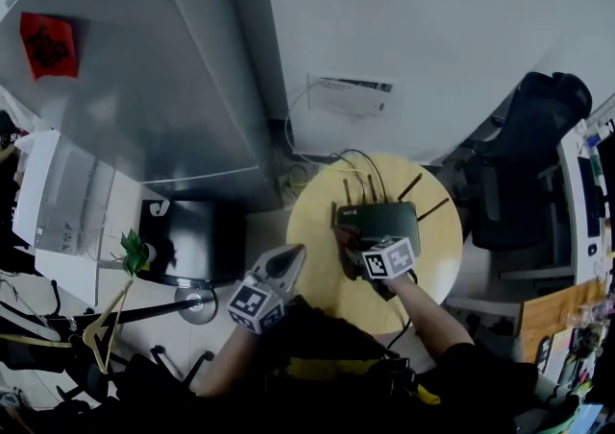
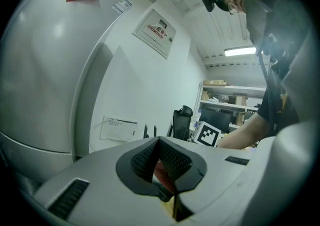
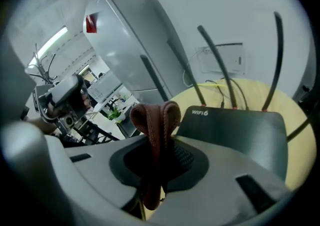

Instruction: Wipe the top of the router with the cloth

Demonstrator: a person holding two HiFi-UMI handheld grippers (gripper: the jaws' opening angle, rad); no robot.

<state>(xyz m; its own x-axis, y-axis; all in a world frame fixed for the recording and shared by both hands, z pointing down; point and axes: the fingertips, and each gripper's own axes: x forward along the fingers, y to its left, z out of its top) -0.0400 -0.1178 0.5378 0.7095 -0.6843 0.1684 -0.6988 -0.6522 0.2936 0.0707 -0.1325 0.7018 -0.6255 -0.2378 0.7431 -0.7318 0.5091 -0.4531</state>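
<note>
Two grippers sit nearest us. The left gripper (image 1: 291,257) hangs just off the round table's (image 1: 322,293) near-left rim, its jaws pressed together on nothing we can make out. The right gripper (image 3: 160,142) pinches a fold of the brown cloth (image 3: 155,120), which sticks up past its tips. Beyond it lies the black router (image 3: 235,130), on the far half of the table. The cloth is at its near-left corner; we cannot tell whether it touches. We judge the wipe barely begun, since almost the whole top stretches out ahead of the cloth. The router's long axis runs left to right across the table, its labelled edge faces us, and its antennas (image 3: 216,65) rise from the far edge toward the wall.
</note>
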